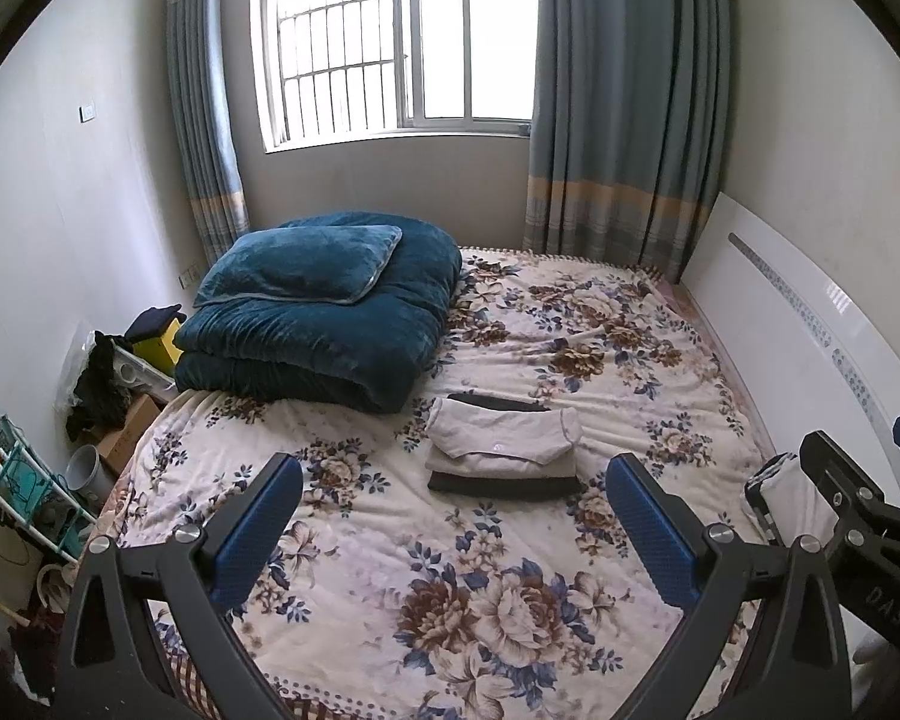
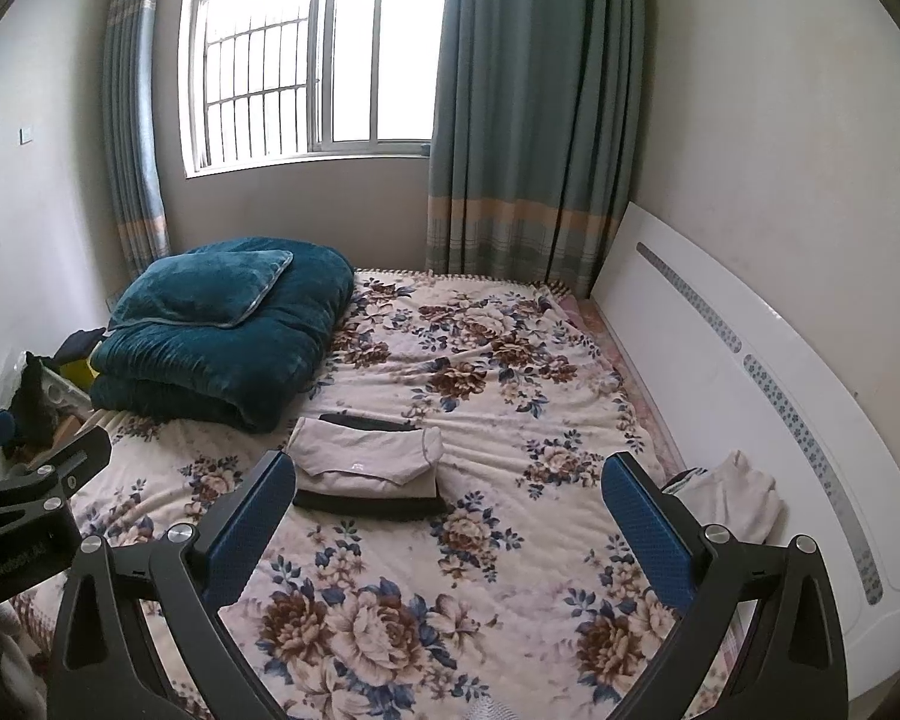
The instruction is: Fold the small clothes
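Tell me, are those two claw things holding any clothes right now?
No. Both the left gripper and the right gripper have open jaws with nothing between them. The folded stack and the loose garment lie untouched on the bed.

Barred window [image 1: 399, 42] bright, blue curtains [image 1: 624, 102], floral bed [image 1: 390, 540], white headboard [image 1: 810, 348].

**Florals, teal and beige**

Cream bedspread [image 1: 354, 546] strewn with brown and navy flowers. Deep teal on the folded quilt [image 1: 324, 324]. Beige over charcoal in the folded clothes stack [image 1: 501, 450]. Grey-blue curtains [image 1: 624, 96] banded in peach. Blue pads [image 2: 252, 516] on black frames.
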The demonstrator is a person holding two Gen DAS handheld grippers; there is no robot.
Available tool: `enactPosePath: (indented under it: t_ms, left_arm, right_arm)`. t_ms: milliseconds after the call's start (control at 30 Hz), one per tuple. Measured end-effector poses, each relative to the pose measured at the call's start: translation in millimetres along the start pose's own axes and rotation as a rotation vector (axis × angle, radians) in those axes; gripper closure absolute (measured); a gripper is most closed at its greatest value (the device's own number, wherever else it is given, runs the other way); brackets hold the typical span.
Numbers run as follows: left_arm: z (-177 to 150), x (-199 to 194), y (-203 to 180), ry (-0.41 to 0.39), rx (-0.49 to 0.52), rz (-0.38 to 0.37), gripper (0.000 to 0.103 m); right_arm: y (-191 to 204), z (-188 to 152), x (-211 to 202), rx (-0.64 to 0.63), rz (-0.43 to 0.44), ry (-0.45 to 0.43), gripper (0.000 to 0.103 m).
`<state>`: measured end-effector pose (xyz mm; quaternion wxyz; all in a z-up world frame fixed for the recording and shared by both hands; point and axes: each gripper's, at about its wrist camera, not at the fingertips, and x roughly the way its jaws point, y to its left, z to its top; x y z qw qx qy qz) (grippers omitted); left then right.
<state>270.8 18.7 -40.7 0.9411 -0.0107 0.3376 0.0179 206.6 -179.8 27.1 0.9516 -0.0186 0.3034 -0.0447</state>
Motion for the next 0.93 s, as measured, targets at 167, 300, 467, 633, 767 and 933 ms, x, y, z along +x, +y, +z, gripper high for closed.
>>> enactPosePath:
  t_ms: [167, 300, 467, 633, 767, 933]
  left_arm:
    - [-0.2, -1.1, 0.4, -0.001, 0.000, 0.000, 0.000]
    - [0.1, -2.6, 0.4, -0.005, 0.001, -0.002, 0.000]
    - [0.0, -3.9, -2.3, -0.003, 0.007, -0.007, 0.000]
    - [0.6, -4.9, -4.0, -0.004, 0.010, -0.006, 0.000]
    - [0.1, -4.9, -3.8, -0.002, 0.010, -0.007, 0.000]
    - [-1.6, -9.8, -3.9, -0.013, 0.012, 0.001, 0.000]
  right_arm:
    - [1.5, -0.8, -2.7, -0.002, -0.002, 0.003, 0.000]
    - [1.7, -1.2, -2.6, -0.001, -0.001, 0.002, 0.000]
    - [2.3, -2.3, -4.8, 0.000, -0.005, 0.001, 0.000]
    - [1.5, -2.9, -4.4, 0.000, -0.004, 0.002, 0.000]
    - [1.3, -3.2, -4.2, 0.000, -0.005, 0.000, 0.000]
    - [0.5, -5.3, -7.8, 0.007, -0.010, 0.000, 0.000]
